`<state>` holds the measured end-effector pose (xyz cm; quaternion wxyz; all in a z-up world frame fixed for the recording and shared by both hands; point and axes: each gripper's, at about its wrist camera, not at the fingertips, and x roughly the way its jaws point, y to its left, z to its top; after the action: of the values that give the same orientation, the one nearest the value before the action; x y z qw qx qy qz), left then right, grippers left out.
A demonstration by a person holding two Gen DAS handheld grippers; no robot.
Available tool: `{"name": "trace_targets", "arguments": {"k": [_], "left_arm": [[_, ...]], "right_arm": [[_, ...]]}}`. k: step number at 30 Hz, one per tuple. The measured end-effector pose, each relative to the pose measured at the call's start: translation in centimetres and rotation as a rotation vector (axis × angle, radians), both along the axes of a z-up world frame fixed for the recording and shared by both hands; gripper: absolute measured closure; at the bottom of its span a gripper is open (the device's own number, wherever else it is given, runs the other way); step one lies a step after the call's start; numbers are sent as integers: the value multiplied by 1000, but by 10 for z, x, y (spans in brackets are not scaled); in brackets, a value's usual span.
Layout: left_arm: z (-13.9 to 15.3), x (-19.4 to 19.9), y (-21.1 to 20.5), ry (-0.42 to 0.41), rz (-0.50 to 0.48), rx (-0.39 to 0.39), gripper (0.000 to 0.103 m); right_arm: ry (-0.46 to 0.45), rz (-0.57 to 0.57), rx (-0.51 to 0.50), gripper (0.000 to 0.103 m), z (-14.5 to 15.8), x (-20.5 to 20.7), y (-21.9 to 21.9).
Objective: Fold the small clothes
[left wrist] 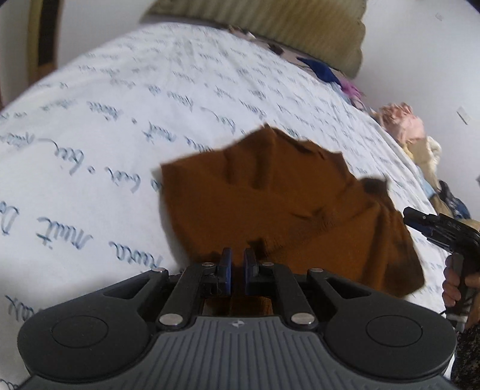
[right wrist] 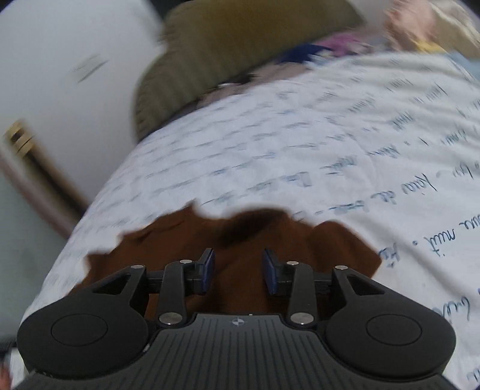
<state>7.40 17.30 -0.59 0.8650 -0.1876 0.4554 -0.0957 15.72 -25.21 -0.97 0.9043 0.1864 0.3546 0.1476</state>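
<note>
A small rust-brown garment lies crumpled on the white bed sheet printed with blue script. My left gripper is shut on the garment's near edge, and brown cloth shows between the blue pads and under the fingers. In the right wrist view the same brown garment spreads below my right gripper, whose pads stand apart over the cloth without pressing it. The right gripper also shows at the right edge of the left wrist view, held by a hand just past the garment's right side.
An olive ribbed pillow lies at the head of the bed. A heap of other clothes, blue, pink and cream, runs along the bed's right edge. A white wall and a wooden frame stand to the left.
</note>
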Motion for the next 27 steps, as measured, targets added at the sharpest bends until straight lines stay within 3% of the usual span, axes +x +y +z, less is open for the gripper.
{"name": "trace_targets", "arguments": {"k": [4, 7, 11, 14, 20, 24, 27], "left_arm": [[-1, -5, -5, 22, -74, -67, 95], [-5, -12, -11, 31, -117, -96, 95], [-9, -18, -18, 17, -157, -85, 95], [-10, -7, -16, 7, -146, -105, 95], [-11, 19, -19, -26, -207, -173, 95], [-22, 36, -18, -14, -200, -216, 95], [-35, 48, -13, 29, -169, -304, 95]], "right_arm": [[16, 295, 25, 65, 23, -17, 52], [43, 475, -13, 65, 30, -13, 114], [91, 616, -107, 65, 24, -2, 186], [133, 662, -120, 65, 17, 5, 215], [75, 600, -124, 65, 25, -10, 204], [24, 478, -97, 65, 32, -18, 151], [26, 361, -59, 65, 32, -23, 99]]}}
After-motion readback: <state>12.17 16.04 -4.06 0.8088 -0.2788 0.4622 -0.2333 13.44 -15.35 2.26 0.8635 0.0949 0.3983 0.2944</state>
